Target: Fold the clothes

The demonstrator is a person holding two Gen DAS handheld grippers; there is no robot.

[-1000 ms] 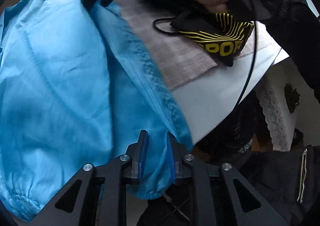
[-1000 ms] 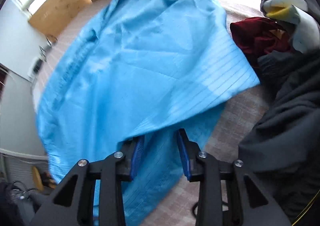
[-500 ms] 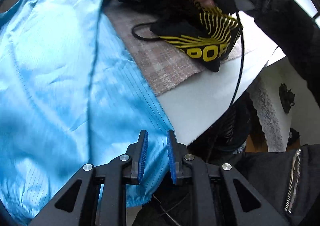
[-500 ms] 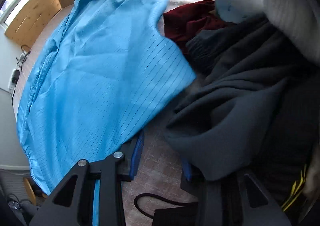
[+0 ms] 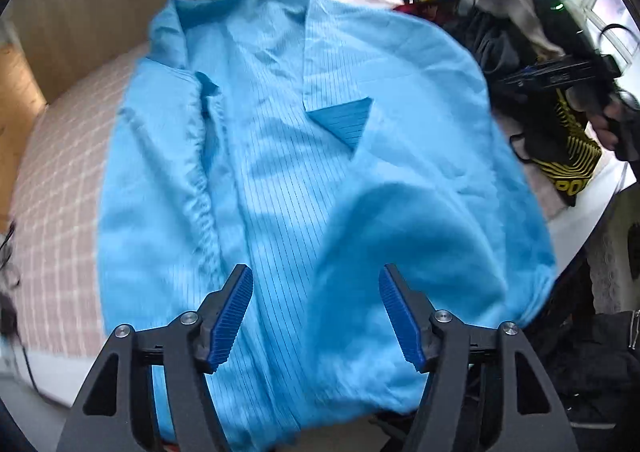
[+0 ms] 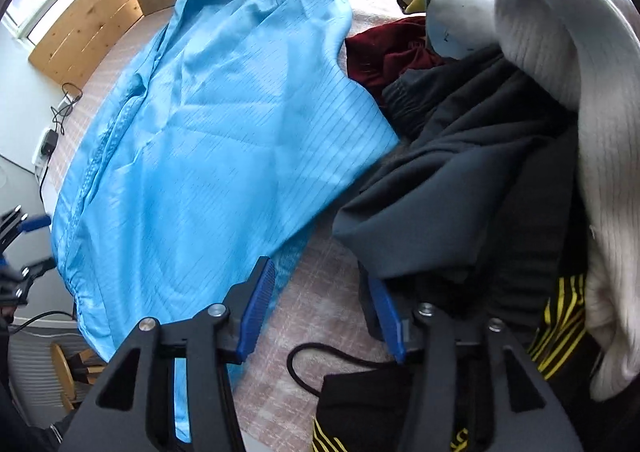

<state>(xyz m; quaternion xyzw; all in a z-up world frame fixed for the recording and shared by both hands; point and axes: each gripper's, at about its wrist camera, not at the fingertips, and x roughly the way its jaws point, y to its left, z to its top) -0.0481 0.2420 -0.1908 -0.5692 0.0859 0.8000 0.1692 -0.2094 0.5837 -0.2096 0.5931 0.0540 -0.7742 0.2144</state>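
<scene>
Your left gripper [image 5: 316, 312] is spread wide w/ nothing between its blue pads [image 5: 230, 318]; it hangs just over the near hem of the blue jacket [image 5: 320, 155], whether it touches the cloth I can't tell. The jacket lies spread flat on the pink checked cloth [image 5: 56, 187] that covers the table, hem toward you, collar at the far end by the window. A sleeve is folded in over its right half, and a small triangular flap shows mid-chest. The near hem hangs a bit past the table's front edge.

Your right gripper [image 6: 322, 308] is also wide apart, empty, over bare checked cloth in the gap btwn the jacket's edge and the dark clothes. Its left pad [image 6: 258, 308] sits just beside the jacket's edge; the right pad is partly tucked under a fold of the dark grey garment [image 6: 440, 203]. Just in front of that gripper lies a black-and-yellow striped piece [image 6: 360, 408] w/ a black cord loop.

Further out, right of the jacket: a dark red garment [image 6: 392, 51], then a cream knit sweater [image 6: 572, 99] heaped on top of the pile. In the left view your right hand [image 5: 618, 123] shows at the far right edge, holding its tool over that pile.
</scene>
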